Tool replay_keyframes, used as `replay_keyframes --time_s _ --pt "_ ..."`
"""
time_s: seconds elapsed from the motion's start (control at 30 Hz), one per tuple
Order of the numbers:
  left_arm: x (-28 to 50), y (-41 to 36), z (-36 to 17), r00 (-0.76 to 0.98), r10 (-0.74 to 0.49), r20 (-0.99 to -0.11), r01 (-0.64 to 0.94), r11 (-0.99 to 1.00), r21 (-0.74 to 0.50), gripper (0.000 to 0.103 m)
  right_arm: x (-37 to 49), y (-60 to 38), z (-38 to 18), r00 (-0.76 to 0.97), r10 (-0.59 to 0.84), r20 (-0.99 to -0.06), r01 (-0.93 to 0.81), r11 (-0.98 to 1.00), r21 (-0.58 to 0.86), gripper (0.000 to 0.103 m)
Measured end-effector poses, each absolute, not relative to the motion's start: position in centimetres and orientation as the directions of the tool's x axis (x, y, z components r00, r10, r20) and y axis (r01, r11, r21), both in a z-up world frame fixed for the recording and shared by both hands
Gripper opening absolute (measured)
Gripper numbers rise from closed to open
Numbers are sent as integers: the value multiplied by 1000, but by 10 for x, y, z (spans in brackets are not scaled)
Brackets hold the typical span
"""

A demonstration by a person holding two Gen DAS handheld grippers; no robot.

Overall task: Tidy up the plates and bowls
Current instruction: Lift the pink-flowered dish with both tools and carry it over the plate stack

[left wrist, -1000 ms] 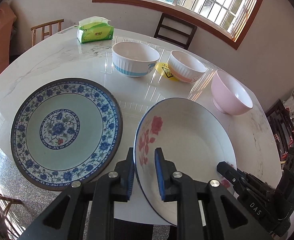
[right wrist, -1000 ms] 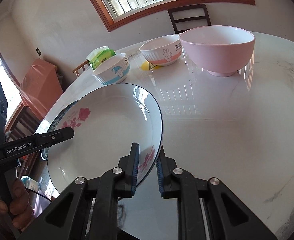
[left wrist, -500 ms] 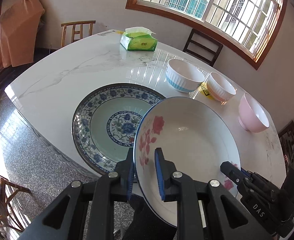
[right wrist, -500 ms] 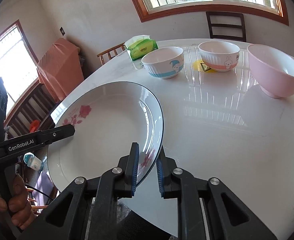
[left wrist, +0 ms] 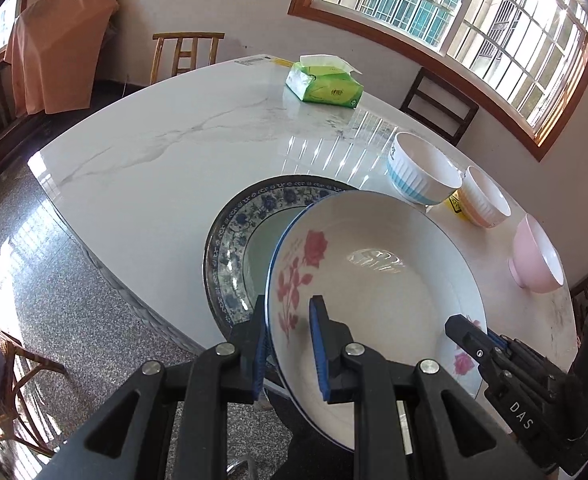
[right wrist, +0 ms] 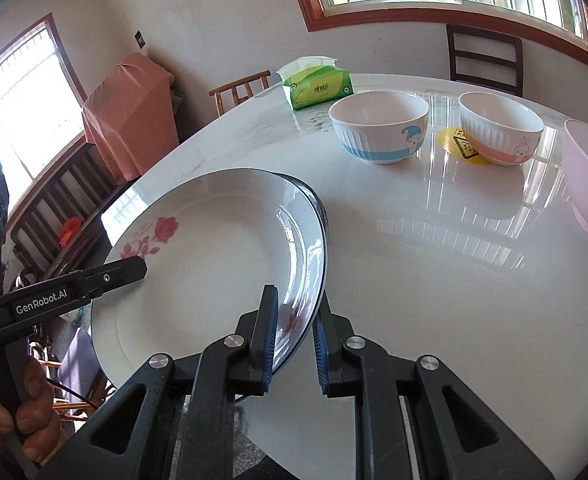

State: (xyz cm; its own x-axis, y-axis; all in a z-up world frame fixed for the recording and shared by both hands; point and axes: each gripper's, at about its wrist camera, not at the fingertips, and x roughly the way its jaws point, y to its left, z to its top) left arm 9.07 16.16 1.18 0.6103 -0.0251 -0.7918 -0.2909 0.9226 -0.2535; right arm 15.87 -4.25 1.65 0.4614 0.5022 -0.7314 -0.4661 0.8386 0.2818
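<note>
Blue-patterned plate [left wrist: 236, 236] half-hidden (under rose plate [left wrist: 374, 280])

The left gripper [left wrist: 290, 344] points down and forward, its blue-padded jaws clamped on the near left rim of a plate. The right gripper [right wrist: 294, 336] grips the opposite rim likewise. A hand [right wrist: 18, 412] wraps the left gripper's handle.

Both wrist cameras look steeply down, close, sharing the rose plate [left wrist: 374, 280].
</note>
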Motion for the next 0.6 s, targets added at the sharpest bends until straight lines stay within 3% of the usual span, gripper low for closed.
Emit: replay_keyframes --time_s 0.6 --pt "105 186 2 601 -4 -799 -334 907 -256 19 168 -15 11 455 497 -738 -489 833 259 16"
